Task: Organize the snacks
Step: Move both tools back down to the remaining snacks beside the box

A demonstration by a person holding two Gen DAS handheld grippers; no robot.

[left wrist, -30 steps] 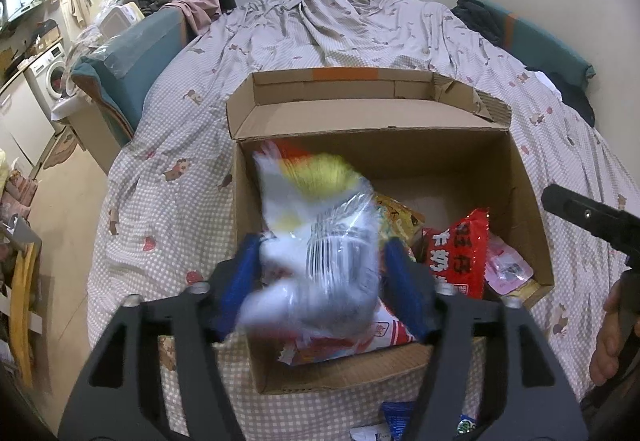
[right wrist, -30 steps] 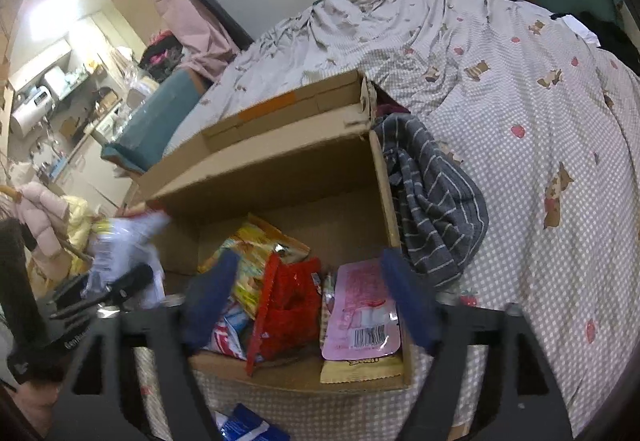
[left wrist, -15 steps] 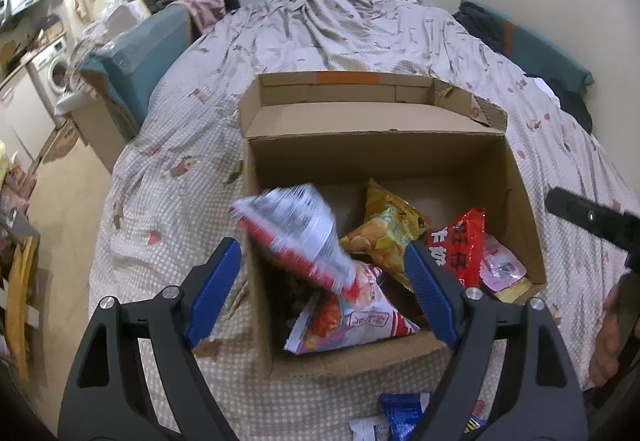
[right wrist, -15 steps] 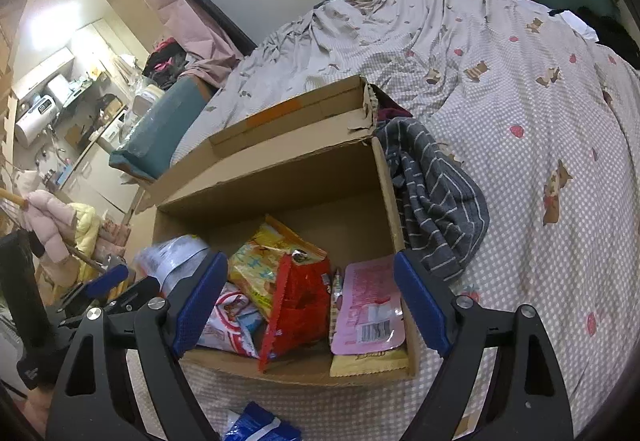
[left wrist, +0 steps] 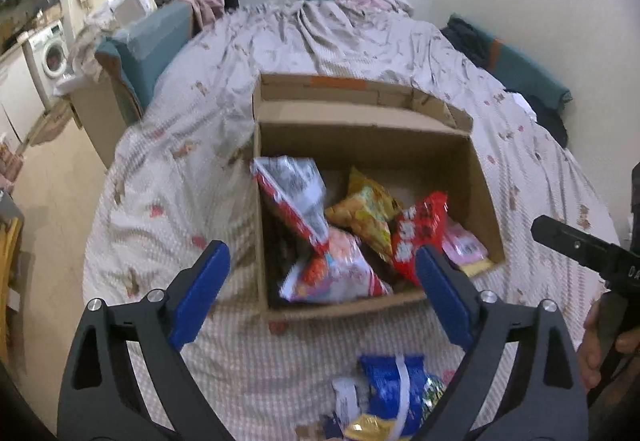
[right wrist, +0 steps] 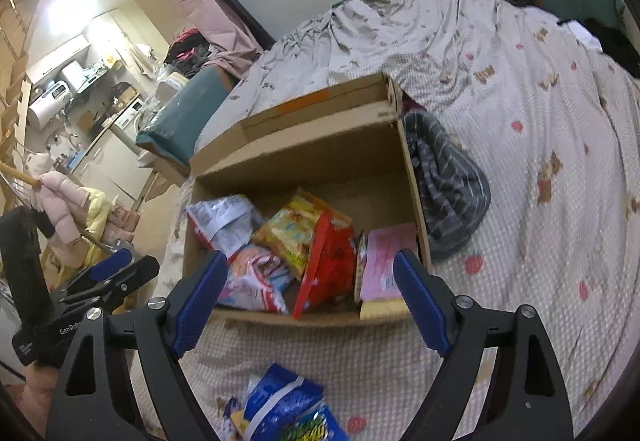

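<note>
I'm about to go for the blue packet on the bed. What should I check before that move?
1. Left claw empty, open: ok.
2. Right claw empty, open: ok.
3. White-and-red bag inside the cardboard box: ok, leaning on the left wall.
4. Blue packet within view, uncovered: ok.
5. Packet's neighbours separable: cannot tell, they overlap at the frame's edge.

I see an open cardboard box (left wrist: 486, 185) mid-frame on the bed. Inside, a red-and-silver bag (left wrist: 294, 197) leans at its left wall over a pink-and-red bag (left wrist: 336, 273); a yellow bag (left wrist: 366, 215), a red bag (left wrist: 418, 237) and a flat pink packet (left wrist: 466, 247) sit rightward. A blue bag (left wrist: 394, 389) lies outside, bottom centre.
</note>
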